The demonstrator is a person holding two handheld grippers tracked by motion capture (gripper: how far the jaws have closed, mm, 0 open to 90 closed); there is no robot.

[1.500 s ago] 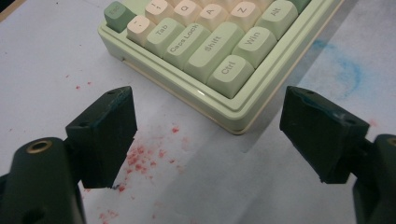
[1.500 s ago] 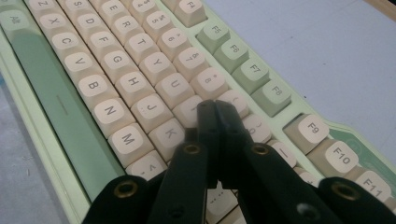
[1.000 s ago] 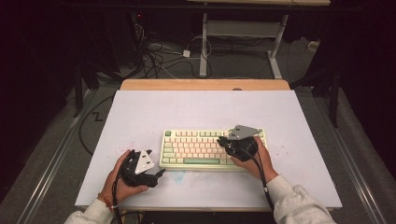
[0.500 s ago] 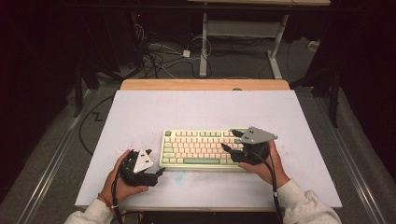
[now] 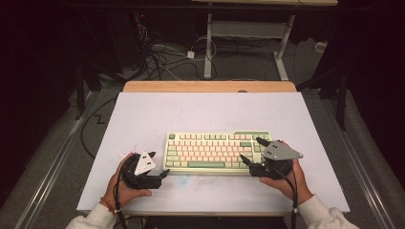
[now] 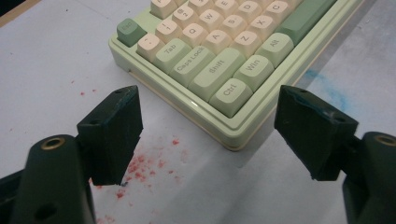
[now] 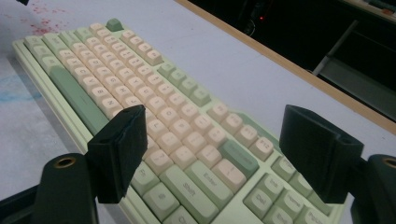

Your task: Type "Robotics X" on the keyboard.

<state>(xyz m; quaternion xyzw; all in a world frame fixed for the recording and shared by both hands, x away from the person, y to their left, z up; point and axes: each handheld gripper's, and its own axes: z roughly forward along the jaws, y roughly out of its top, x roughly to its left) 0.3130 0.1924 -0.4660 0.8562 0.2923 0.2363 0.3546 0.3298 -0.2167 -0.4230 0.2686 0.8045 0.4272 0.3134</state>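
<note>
A pale green keyboard (image 5: 217,151) with cream keys lies in the middle of the white table (image 5: 210,109). My left gripper (image 5: 160,163) rests at its near left corner, held in a hand. Its jaws are open and have just been closing slightly. In the left gripper view (image 6: 208,100) the corner with the Ctrl key (image 6: 230,91) lies between the pads, untouched. My right gripper (image 5: 250,149) sits at the keyboard's right end, jaws open and just having been opening. In the right gripper view (image 7: 215,116) they straddle the Enter and Shift keys (image 7: 205,179) without contact.
Red specks (image 6: 149,163) and a blue smear (image 5: 181,180) mark the table near the keyboard's front. A wooden strip (image 5: 210,87) forms the far edge. Cables (image 5: 162,57) and a desk frame (image 5: 248,33) stand on the floor beyond.
My right gripper has slid to the right off the keys to the keyboard's right end, and its jaws have spread wide. The left gripper has stayed in place.
</note>
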